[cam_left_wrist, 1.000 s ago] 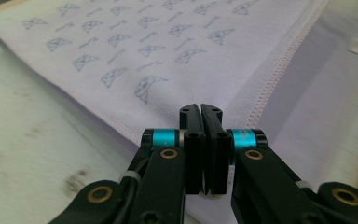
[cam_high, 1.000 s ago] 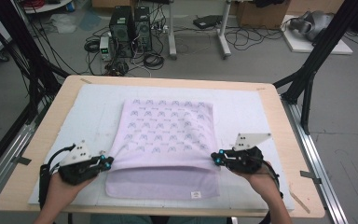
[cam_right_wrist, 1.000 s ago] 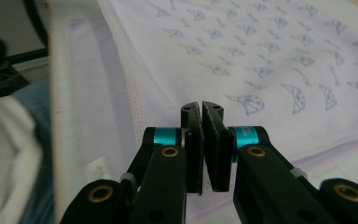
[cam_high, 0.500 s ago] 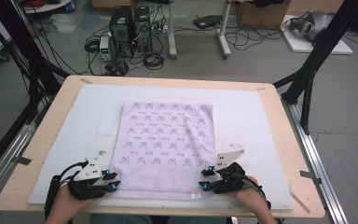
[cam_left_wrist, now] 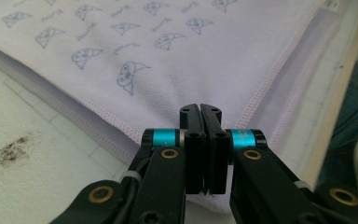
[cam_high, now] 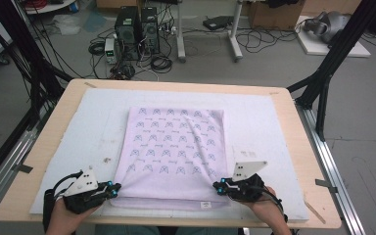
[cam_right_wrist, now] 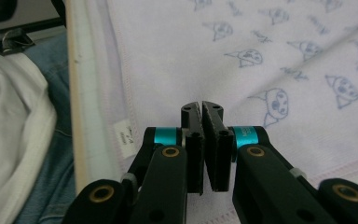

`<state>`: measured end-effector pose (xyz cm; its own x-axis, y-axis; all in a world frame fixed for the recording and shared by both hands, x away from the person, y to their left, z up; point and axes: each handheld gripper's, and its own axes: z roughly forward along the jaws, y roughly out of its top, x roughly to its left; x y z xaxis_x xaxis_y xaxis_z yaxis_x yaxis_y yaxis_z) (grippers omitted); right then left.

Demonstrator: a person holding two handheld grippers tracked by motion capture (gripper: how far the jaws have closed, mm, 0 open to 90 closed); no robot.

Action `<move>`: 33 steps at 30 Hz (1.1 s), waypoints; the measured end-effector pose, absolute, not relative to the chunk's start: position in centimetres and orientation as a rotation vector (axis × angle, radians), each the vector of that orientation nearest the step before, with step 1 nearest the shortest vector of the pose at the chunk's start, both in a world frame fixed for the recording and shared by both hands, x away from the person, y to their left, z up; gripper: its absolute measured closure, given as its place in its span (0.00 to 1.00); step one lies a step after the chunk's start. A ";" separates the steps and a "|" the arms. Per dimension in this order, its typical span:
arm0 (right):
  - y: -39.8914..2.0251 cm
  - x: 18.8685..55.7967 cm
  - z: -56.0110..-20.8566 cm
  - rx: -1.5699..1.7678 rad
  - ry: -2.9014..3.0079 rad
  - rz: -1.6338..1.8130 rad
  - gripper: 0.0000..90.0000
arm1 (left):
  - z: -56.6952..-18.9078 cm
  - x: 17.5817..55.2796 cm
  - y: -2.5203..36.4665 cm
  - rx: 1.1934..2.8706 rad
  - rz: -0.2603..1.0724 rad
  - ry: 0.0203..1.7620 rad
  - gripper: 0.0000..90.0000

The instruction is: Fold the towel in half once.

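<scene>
Table (cam_high: pixel 293 147): wood, with a white mat (cam_high: pixel 78 137) on top.
Cloth (cam_high: pixel 176 152): light purple with little blue pictures, folded, flat on the mat's middle.
Left gripper (cam_high: pixel 113 187): jaws just closed, at the cloth's near left corner.
Right gripper (cam_high: pixel 219 187): jaws just closed, at the near right corner.

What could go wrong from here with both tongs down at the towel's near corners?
Both the left tongs and the right tongs are shut at the near corners of the lilac towel. If they pinch only the top layer, the fold may open when lifted. The towel's near edge lies close to the white mat's front edge, so a pull toward the person could drag it off.
</scene>
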<state>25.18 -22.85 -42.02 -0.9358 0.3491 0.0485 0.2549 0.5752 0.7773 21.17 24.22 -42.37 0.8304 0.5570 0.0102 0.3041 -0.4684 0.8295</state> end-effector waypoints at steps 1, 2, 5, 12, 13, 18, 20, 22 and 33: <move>-22.9 24.9 -41.7 0.501 2.691 1.318 0.97 | -42.2 20.9 24.3 2.091 0.352 0.626 0.98; -23.1 24.6 -41.3 0.486 2.691 1.331 0.97 | -42.1 20.6 24.4 2.098 0.352 0.621 0.98; -23.4 24.3 -41.1 0.481 2.718 1.359 0.88 | -42.5 20.4 24.5 2.119 0.325 0.628 0.94; -23.1 25.2 -43.3 0.547 2.759 1.295 0.77 | -43.8 21.3 23.5 2.170 0.305 0.645 0.77; -22.9 25.2 -43.8 0.547 2.780 1.274 0.77 | -43.9 21.3 23.4 2.187 0.312 0.641 0.80; -22.8 25.5 -44.4 0.566 2.786 1.290 0.74 | -44.2 21.6 23.6 2.170 0.298 0.661 0.78; -22.8 25.8 -44.2 0.588 2.761 1.289 0.70 | -44.0 21.9 23.7 2.150 0.304 0.676 0.75; -22.9 26.2 -44.0 0.611 2.730 1.304 0.69 | -43.7 22.4 23.7 2.127 0.308 0.684 0.72; -23.6 29.0 -42.4 0.743 2.571 1.315 0.47 | -42.4 25.9 23.5 2.027 0.307 0.741 0.60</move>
